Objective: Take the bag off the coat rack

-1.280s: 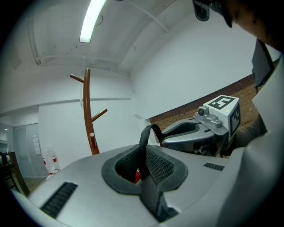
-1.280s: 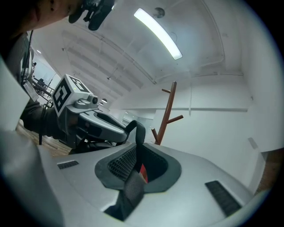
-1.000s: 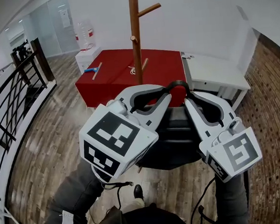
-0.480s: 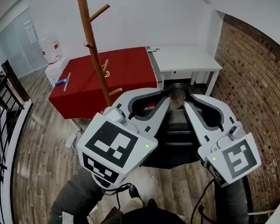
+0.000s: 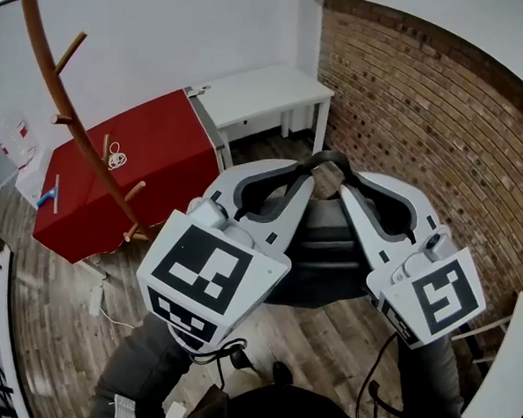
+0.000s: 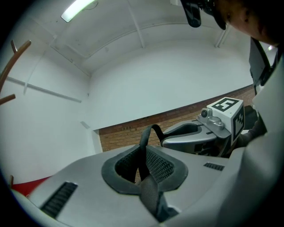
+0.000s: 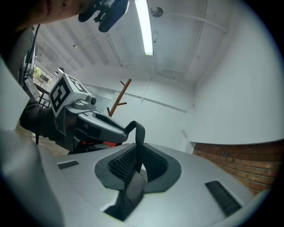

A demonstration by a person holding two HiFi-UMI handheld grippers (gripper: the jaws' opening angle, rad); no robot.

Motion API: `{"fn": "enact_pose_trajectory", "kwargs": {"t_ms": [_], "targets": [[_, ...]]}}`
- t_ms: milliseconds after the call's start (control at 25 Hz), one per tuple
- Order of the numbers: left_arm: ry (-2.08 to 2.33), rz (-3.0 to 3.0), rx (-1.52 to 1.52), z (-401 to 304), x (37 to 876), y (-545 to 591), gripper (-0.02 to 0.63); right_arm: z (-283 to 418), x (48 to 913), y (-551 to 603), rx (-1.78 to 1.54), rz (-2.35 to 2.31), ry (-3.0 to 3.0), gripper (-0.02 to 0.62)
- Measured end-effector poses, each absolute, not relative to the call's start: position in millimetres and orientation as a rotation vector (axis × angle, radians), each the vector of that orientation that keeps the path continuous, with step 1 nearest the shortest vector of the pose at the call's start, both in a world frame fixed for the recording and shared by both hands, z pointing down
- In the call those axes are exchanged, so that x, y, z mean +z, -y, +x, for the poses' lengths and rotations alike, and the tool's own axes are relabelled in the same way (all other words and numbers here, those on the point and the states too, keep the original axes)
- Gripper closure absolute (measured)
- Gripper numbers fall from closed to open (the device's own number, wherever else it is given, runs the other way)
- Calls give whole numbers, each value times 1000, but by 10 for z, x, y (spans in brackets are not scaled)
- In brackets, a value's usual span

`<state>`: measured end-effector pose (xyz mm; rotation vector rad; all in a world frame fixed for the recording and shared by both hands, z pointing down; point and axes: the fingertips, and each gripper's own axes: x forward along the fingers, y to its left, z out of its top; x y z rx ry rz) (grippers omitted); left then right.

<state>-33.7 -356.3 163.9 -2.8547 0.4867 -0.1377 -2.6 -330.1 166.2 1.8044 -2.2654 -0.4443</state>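
The bag (image 5: 321, 249), dark, hangs in the air between the two tongs at the middle of the head view, clear of the rack (image 5: 69, 127) and well apart from it. Its black strap (image 5: 326, 159) arches up at 12 o'clock of the bag, and each of the tongs has one end of it.

The left tongs (image 5: 305, 176) reach in from 8 o'clock. In the left gripper view the left tongs (image 6: 144, 163) are closed on the webbing: the strap (image 6: 149, 135) runs up between the ribbed pads and loops over to the right.

The right tongs (image 5: 346, 183) come in from 4 o'clock. In the right gripper view the right tongs (image 7: 134, 167) likewise pinch the strap (image 7: 139, 133), which stands up out of the pads and bends left.

The two tips lie just beside each other above the bag.

The wooden rack leans at 10 o'clock of the head view, its pegs bare. Near its foot stands a red table (image 5: 147, 144). A white table (image 5: 267, 84) is at 12 o'clock, and a brick wall (image 5: 415, 115) fills 2 o'clock. The floor (image 5: 57, 331) is wood planks.
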Motion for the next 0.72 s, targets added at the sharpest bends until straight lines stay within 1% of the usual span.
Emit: {"fn": "enact_pose_trajectory", "kwargs": {"t_ms": [280, 520, 720], "targets": [[-140, -2916, -67, 156, 1733, 3277, 560, 371, 1759, 2942, -401, 2017, 2003, 551], [198, -2922, -20, 880, 1718, 2512, 560, 1012, 1757, 2138, -356, 2225, 1737, 551], [532, -2889, 15, 1282, 1784, 1885, 560, 1322, 1823, 1488, -303, 2400, 1458, 551]]}}
